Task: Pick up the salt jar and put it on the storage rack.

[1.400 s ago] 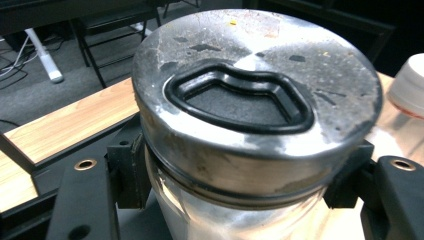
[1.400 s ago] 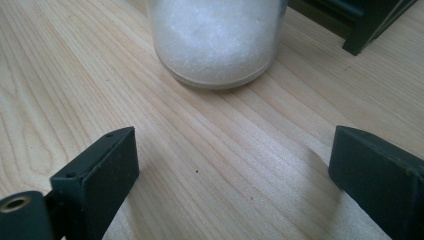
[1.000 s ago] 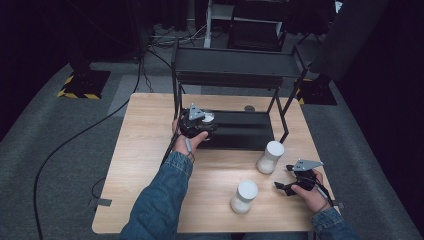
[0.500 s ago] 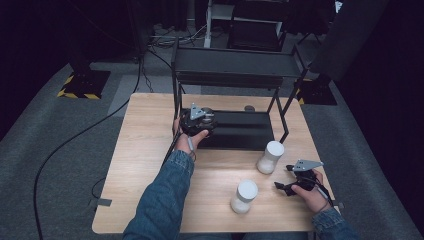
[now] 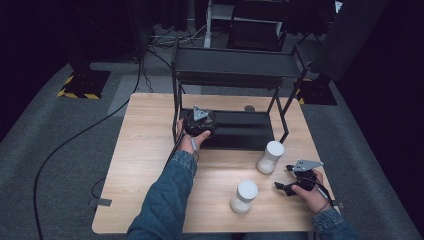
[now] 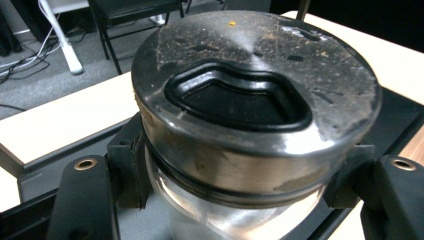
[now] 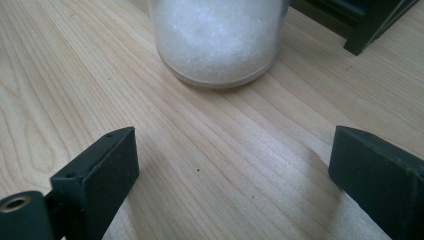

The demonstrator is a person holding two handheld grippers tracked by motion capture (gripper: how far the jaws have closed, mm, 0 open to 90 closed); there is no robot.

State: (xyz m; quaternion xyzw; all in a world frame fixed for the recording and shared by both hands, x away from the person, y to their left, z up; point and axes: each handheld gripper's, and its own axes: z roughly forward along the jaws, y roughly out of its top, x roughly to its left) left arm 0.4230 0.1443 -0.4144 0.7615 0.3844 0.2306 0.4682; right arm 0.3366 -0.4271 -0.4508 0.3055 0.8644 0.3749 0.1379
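Observation:
My left gripper (image 5: 199, 122) is shut on a glass jar (image 6: 250, 100) with a dark, scuffed metal lid, its jaws clamped just under the lid. It holds the jar over the black bottom shelf (image 5: 245, 131) of a metal rack. I cannot tell whether the jar rests on the shelf. My right gripper (image 5: 284, 178) stands open low over the wooden table, near its right front edge. In the right gripper view the gripper (image 7: 235, 170) has bare wood between its jaws, and a jar of white grains (image 7: 215, 40) stands just ahead. That white jar (image 5: 270, 156) sits beside the rack's right front leg.
A second white jar (image 5: 244, 196) stands nearer the front edge, left of the right gripper. The black two-tier rack (image 5: 235, 67) takes up the back half of the table (image 5: 145, 150). Cables lie on the grey floor to the left.
The left gripper has edged slightly right over the black shelf with the jar in it. The right gripper and both white jars have stayed put.

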